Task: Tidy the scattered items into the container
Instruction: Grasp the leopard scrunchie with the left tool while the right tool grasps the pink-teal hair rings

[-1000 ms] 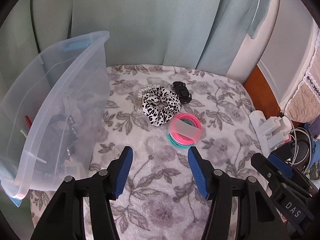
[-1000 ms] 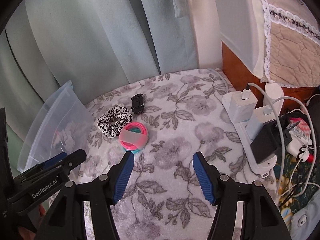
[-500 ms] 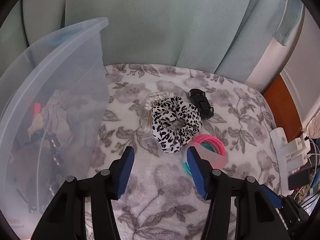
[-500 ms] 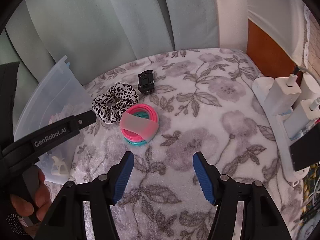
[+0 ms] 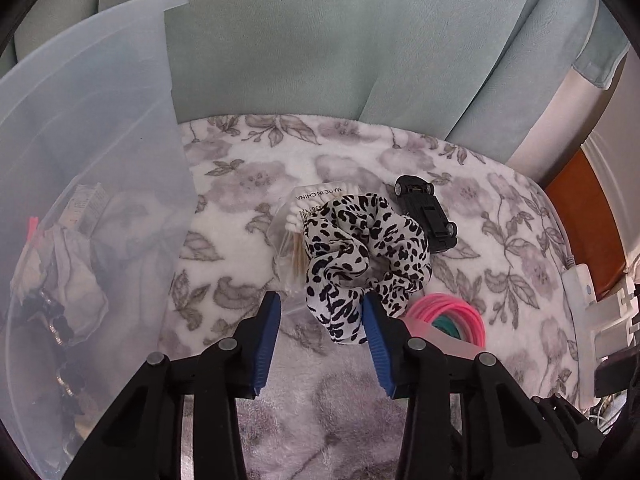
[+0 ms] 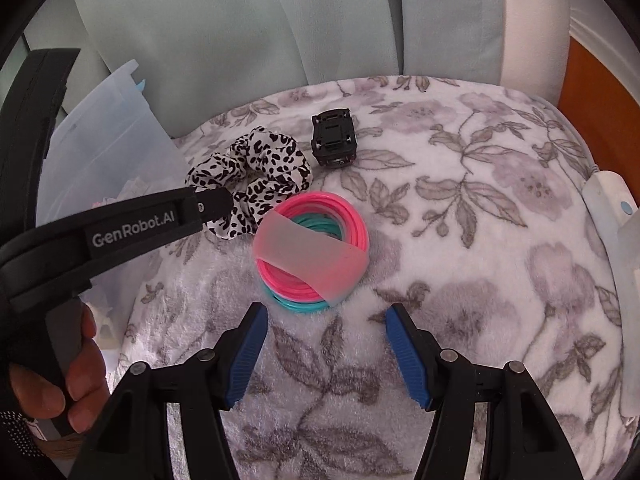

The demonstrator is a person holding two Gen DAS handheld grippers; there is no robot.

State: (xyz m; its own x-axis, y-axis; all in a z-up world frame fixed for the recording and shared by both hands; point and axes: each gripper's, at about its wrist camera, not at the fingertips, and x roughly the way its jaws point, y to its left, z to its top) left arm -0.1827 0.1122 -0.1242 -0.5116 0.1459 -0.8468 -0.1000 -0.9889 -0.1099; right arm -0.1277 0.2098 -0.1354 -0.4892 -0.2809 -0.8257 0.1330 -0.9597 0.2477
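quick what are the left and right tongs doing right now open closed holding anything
Left tongs: open, straddling the leopard scrunchie, not gripping it.
Right tongs: open, empty, just short of the pink and teal bands.

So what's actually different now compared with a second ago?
Both tongs moved forward. The left tongs closed in on the leopard-print scrunchie, whose near edge now sits between the open jaws, not yet gripped. The right tongs came up to the pink and teal hair ties, also open. The scrunchie, hair ties, toy car and clear bin haven't moved.

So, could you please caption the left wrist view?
Open left gripper straddling the leopard-print scrunchie, clear bin alongside.
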